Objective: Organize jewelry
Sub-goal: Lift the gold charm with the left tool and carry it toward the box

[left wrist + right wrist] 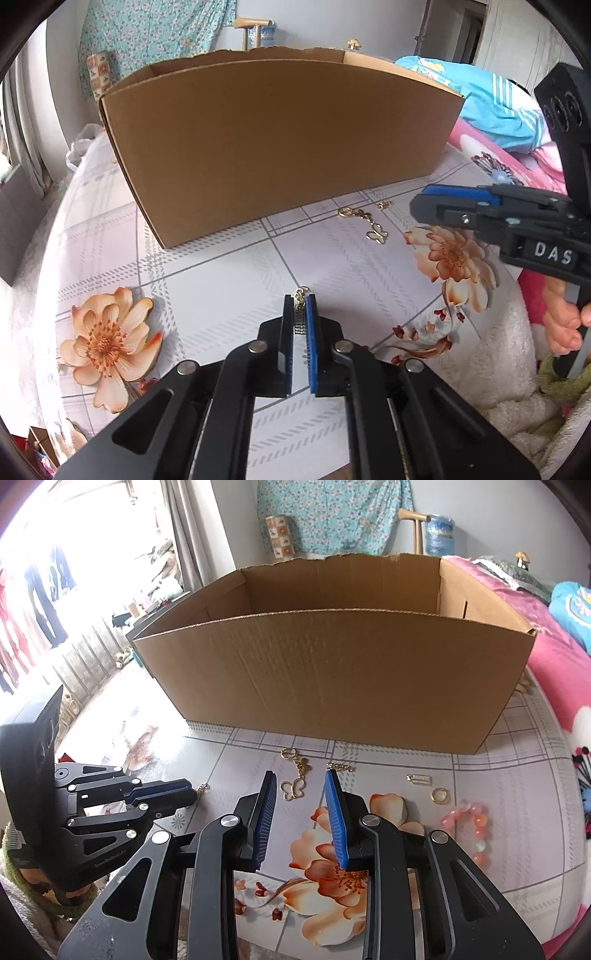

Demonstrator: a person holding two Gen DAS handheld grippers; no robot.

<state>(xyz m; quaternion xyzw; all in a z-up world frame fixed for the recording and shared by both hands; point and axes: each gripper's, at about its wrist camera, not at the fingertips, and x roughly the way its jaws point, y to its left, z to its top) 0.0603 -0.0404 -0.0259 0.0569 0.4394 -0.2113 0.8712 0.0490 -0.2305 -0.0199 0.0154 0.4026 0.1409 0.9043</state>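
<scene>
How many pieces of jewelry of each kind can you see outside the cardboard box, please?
Gold chains: 3 (butterfly chain, short chain, held chain in the left tool)
Gold ring: 1
Metal tag: 1
Pink bead bracelet: 1
Total: 6

A bright window [55, 572] with grey curtains [181, 524] lights pale walls; a turquoise floral cloth [332, 513] hangs behind a table covered in flower-print cloth [110, 332].

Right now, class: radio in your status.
Left gripper shut on small gold chain piece. Right gripper open, empty, above gold butterfly chain. Brown cardboard box ahead, unobstructed.
</scene>
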